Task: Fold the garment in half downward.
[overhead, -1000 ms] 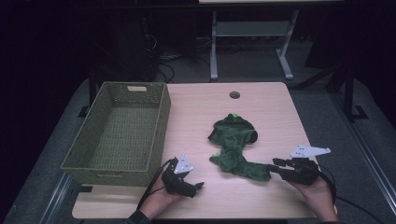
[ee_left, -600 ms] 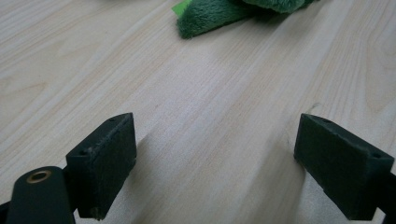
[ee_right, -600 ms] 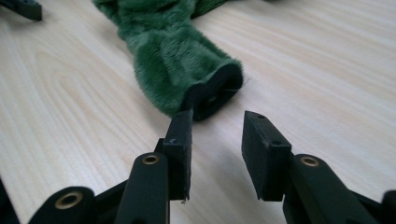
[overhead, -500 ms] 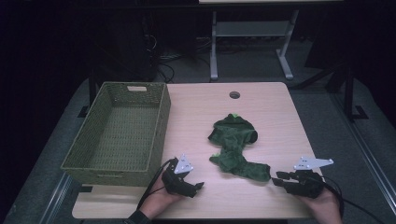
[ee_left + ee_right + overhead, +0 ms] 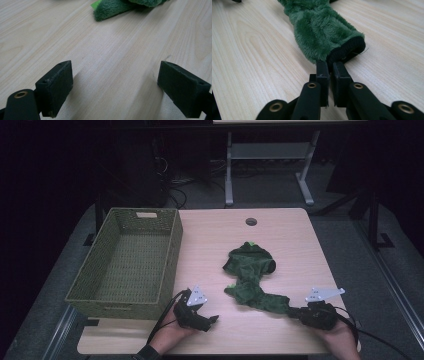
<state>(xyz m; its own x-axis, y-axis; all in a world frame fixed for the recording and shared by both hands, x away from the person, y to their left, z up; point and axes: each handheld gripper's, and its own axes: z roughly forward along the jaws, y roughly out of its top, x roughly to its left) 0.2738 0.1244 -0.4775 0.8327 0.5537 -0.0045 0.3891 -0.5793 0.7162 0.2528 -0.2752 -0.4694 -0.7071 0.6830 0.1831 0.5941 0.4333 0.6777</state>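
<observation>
Meanwhile we counted one green plush garment (image 5: 252, 282), one wicker basket (image 5: 125, 265); our right gripper (image 5: 330, 71), open before, pinched its black cuff at lower right, left gripper (image 5: 112, 87) gaping empty.

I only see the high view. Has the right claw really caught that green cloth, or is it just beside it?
Observer: Caught. Its own view shows the right claw has just closed on the black cuff of the cloth.
Operator: And the left claw?
Observer: The left claw is wide open over the table, with nothing between its jaws.
Operator: Anything ahead of it?
Observer: A bright green corner of the cloth, apart from the jaws.
</observation>
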